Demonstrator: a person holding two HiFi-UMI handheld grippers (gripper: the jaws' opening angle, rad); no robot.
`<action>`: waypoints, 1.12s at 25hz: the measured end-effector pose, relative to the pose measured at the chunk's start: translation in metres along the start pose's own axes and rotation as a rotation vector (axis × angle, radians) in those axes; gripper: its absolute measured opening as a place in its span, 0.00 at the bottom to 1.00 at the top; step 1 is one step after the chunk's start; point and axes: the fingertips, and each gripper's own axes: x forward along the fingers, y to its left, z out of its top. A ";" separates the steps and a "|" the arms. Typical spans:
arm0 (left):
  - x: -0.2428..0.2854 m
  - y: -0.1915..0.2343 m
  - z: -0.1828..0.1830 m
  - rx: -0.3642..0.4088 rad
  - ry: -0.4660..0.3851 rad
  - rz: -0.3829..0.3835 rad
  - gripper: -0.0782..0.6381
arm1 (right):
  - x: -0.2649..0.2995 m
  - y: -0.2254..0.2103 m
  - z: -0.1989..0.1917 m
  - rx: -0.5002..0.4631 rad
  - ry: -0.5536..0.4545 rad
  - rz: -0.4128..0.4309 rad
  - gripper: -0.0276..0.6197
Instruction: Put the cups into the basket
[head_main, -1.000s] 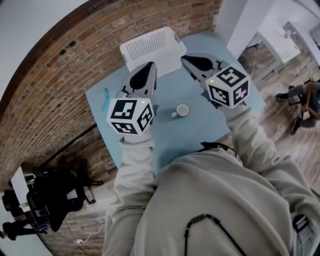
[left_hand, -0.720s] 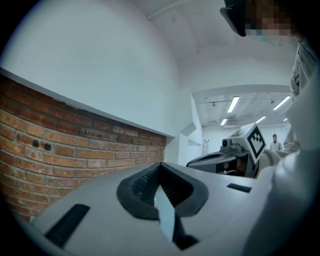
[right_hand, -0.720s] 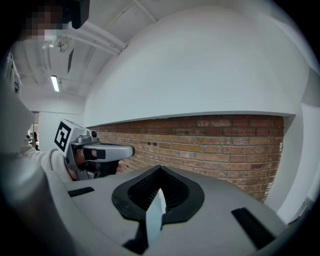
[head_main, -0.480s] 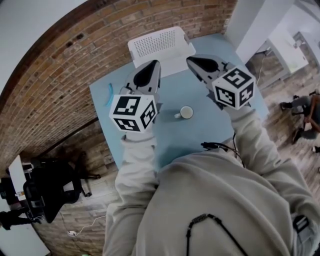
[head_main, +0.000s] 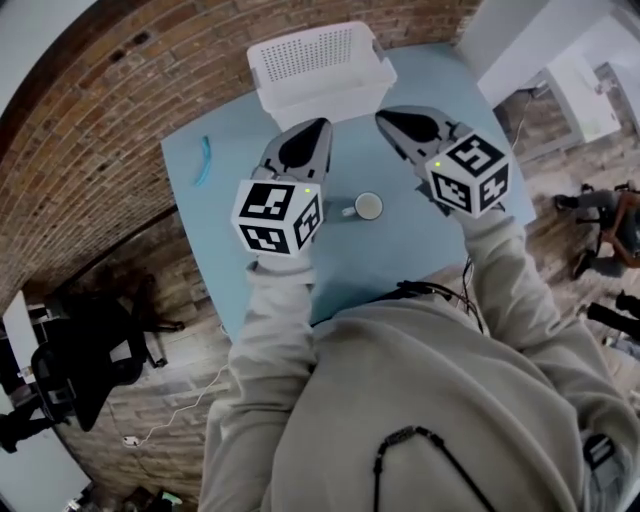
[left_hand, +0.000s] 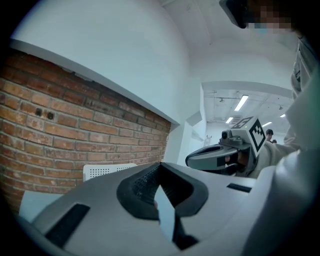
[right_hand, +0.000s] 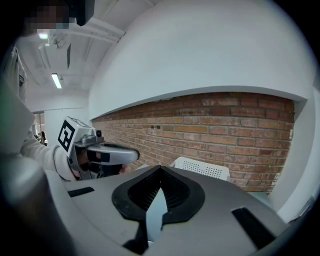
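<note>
Now both our claws are shut and empty above the table.
Our left claw (head_main: 320, 126) and right claw (head_main: 382, 116) each have their jaws pressed together with nothing between them, tips pointing toward the white basket (head_main: 320, 98) at the table's far edge by the brick wall. Between the two claws, nearer to us, one white cup (head_main: 367, 207) stands upright on the blue table (head_main: 220, 210), apart from the basket.

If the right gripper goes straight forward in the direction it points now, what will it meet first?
Most likely the white basket, which stands ahead of the shut right gripper; nothing shows between them, though depth is unclear.
</note>
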 end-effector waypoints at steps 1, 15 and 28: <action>0.003 0.002 -0.009 -0.012 0.011 0.003 0.10 | 0.002 -0.004 -0.008 0.011 0.013 0.001 0.04; 0.010 0.007 -0.120 -0.175 0.140 0.002 0.10 | 0.020 -0.005 -0.119 0.134 0.167 0.035 0.04; 0.003 0.005 -0.145 -0.186 0.193 0.002 0.10 | 0.035 0.001 -0.180 0.024 0.404 0.109 0.09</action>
